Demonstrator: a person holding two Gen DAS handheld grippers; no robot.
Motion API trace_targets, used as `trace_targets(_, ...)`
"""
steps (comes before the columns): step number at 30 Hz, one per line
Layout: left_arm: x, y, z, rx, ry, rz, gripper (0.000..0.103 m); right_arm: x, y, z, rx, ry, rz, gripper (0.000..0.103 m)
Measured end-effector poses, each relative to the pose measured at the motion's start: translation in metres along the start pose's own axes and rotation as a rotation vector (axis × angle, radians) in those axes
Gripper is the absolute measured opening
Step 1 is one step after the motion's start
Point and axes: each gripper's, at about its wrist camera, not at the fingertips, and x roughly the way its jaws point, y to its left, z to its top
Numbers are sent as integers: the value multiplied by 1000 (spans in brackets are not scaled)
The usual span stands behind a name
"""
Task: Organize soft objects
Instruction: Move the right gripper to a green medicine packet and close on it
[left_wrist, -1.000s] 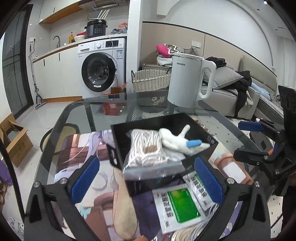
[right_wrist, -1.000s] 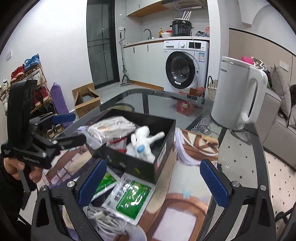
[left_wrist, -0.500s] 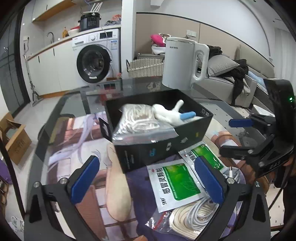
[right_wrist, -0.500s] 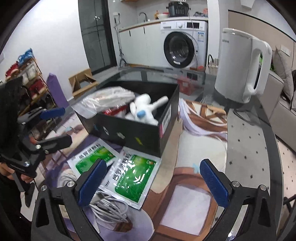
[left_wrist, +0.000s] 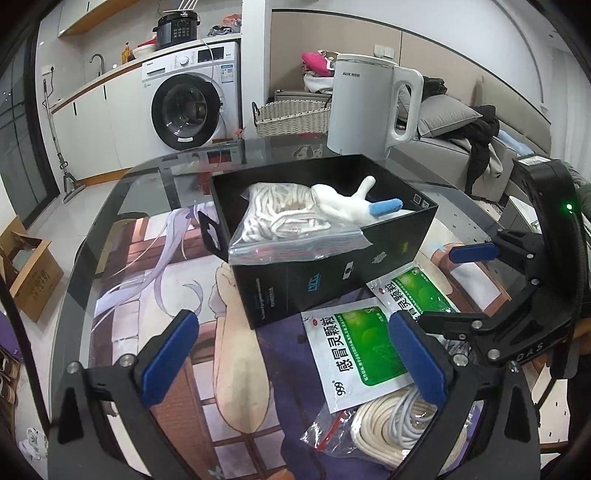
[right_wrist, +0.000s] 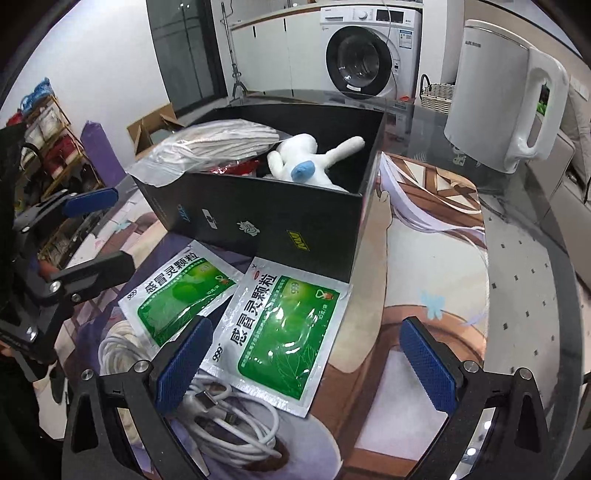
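Lying in the black box (left_wrist: 332, 280), the white plush toy (left_wrist: 343, 205) has its long axis running across the box, one slim limb raised toward the far wall and a blue-tipped limb (left_wrist: 386, 207) pointing at the box's right end. Beside it a clear zip bag of white rope (left_wrist: 284, 221) fills the left half, its sealed edge draped over the near rim; something red beneath it shows only from the right wrist view and cannot be made out.

Against the box's near wall lie two green medicine sachets (right_wrist: 284, 332), side by side and slightly overlapped, the far corner of one tucked under the box. Nearer the cameras, a coil of white cable (right_wrist: 229, 428) and a bagged coil of cream rope (left_wrist: 380, 424) are partly hidden behind the gripper fingers.

The left gripper (left_wrist: 291, 354) and the right gripper (right_wrist: 306, 362) both stand wide apart and grip nothing; each hovers over the printed mat (left_wrist: 173, 295) on the glass table (right_wrist: 524, 266). A white kettle (left_wrist: 365, 107) stands behind the box.
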Motion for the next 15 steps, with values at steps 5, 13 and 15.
trace_targets(5, -1, 1, 0, 3, -1, -1, 103, 8, 7, 10, -12, 50, -49, 103)
trace_targets(13, -1, 4, 0, -4, 6, 5, 103, 19, 17, 6, -25, 102, -67, 102)
trace_targets(15, 1, 4, 0, -2, 9, 10, 103, 20, 15, 6, -22, 101, -62, 102)
